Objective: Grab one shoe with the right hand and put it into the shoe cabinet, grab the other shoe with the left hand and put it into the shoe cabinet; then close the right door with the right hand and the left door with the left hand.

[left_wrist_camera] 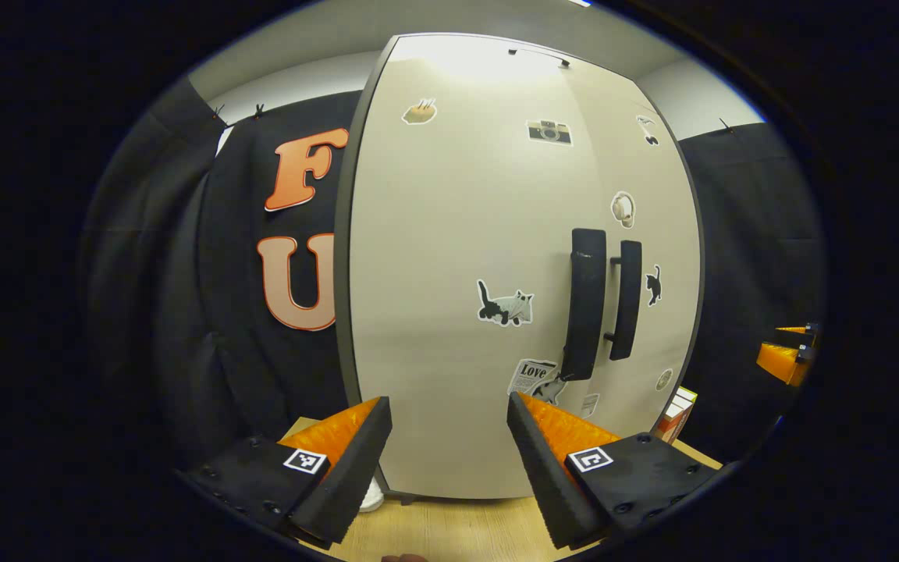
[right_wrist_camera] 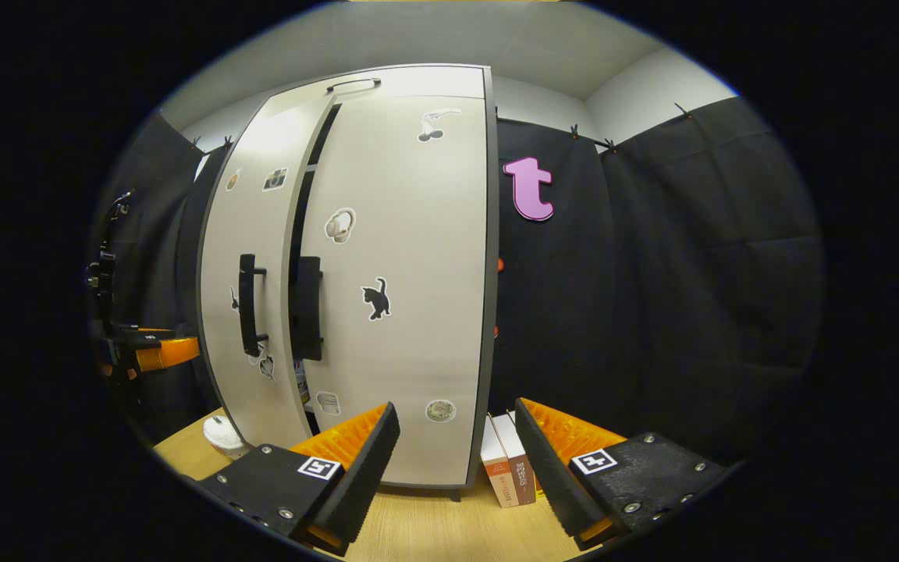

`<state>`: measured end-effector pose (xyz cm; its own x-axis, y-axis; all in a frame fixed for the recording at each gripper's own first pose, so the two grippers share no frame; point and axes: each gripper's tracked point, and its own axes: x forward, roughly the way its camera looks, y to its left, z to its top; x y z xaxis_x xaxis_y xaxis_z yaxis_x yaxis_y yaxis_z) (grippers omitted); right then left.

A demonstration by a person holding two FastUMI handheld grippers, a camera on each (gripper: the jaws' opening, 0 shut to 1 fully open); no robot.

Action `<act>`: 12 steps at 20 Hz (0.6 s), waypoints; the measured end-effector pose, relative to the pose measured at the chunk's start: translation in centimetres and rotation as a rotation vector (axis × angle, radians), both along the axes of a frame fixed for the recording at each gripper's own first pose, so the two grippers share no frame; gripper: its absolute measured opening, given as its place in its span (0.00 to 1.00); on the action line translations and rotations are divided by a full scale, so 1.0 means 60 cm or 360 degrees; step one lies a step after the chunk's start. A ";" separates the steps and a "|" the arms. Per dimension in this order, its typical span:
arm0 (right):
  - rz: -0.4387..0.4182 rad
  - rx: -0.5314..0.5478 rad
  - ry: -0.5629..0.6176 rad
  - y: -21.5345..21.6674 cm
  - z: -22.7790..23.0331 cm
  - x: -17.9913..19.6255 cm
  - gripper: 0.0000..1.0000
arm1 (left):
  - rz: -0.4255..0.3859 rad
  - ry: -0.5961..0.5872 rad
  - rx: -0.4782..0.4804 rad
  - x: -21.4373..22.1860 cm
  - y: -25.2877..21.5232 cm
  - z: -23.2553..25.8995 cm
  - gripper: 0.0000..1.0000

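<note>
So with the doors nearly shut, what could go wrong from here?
The left door sits ajar, with a dark gap beside the right door; pushing it might pinch whatever sits in the gap near its foot. A white object lies on the table outside the left door's edge and could get knocked. Both claws, left and right, are open and empty.

Black cloth (right_wrist_camera: 652, 312) hangs all round the booth, clipped along its top edge, with a pale wall (right_wrist_camera: 637, 94) rising above it. Down on the wooden table (right_wrist_camera: 434, 531), two books (right_wrist_camera: 508, 468) stand upright, side by side, spines facing out. From the left gripper view, that same corner shows a sliver of what's probably one of those books (left_wrist_camera: 676, 414), though it's too cramped to be sure. Light wood grain runs across the table's front.
</note>
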<state>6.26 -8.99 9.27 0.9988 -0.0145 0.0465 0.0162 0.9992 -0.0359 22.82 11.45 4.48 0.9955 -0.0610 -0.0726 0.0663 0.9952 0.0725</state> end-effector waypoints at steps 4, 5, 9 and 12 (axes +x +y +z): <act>-0.0007 -0.0028 -0.0034 0.008 0.027 -0.034 0.92 | 0.0032 -0.0054 0.0032 -0.054 0.032 0.036 0.96; -0.0005 -0.0033 -0.0044 0.012 0.032 -0.043 0.92 | 0.0034 -0.0064 0.0039 -0.065 0.041 0.043 0.99; 0.0005 -0.0043 -0.0068 0.024 0.056 -0.072 0.92 | 0.0017 -0.0072 -0.0066 -0.101 0.064 0.077 0.95; 0.0012 -0.0055 -0.0114 0.024 0.087 -0.100 0.92 | 0.0030 -0.0144 -0.0115 -0.137 0.089 0.134 0.99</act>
<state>0.28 -7.54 14.49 0.9930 -0.0040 0.1180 0.0123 0.9975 -0.0695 14.61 16.81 12.55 0.9988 -0.0442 0.0213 0.0441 0.9990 0.0053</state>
